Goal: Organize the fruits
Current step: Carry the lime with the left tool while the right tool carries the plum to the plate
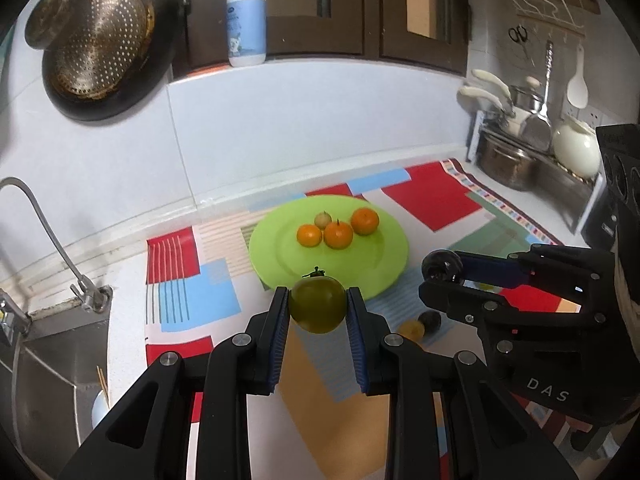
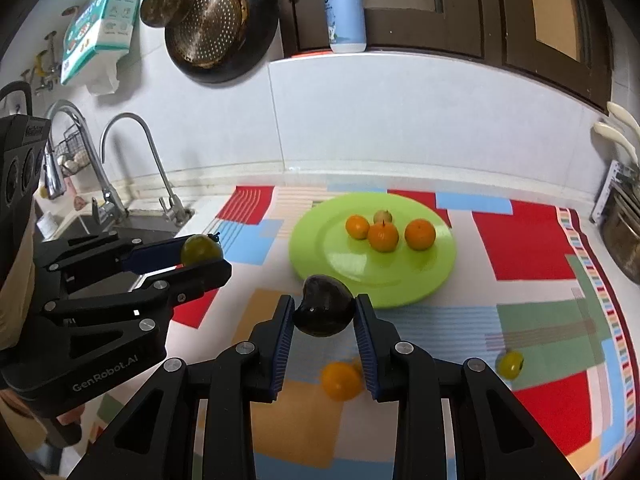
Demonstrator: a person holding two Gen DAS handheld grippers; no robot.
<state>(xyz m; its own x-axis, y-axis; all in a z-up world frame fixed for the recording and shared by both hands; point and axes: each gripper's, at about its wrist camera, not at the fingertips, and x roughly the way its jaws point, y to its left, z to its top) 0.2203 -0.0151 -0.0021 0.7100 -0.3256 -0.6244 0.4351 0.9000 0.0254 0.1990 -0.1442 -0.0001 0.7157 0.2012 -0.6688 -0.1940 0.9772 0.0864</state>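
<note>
My left gripper (image 1: 318,304) is shut on a green tomato (image 1: 317,303) with a small stem, held above the mat just short of the green plate (image 1: 372,276). My right gripper (image 2: 325,314) is shut on a dark purple fruit (image 2: 325,312), also in the air at the plate's (image 2: 400,284) near rim. The plate carries three orange fruits (image 2: 383,236) and a small pale one (image 2: 383,216). From the left wrist view the right gripper (image 1: 440,270) shows at the right with its dark fruit (image 1: 442,266); the right wrist view shows the left gripper (image 2: 202,254) at the left.
On the patterned mat (image 2: 532,240) lie an orange fruit (image 2: 340,380) and a yellow-green one (image 2: 510,364); a yellow and a dark fruit (image 1: 430,320) show in the left view. Sink and taps (image 2: 120,168) at left, pots (image 1: 512,160) at right, pan and strainer (image 1: 104,52) on the wall.
</note>
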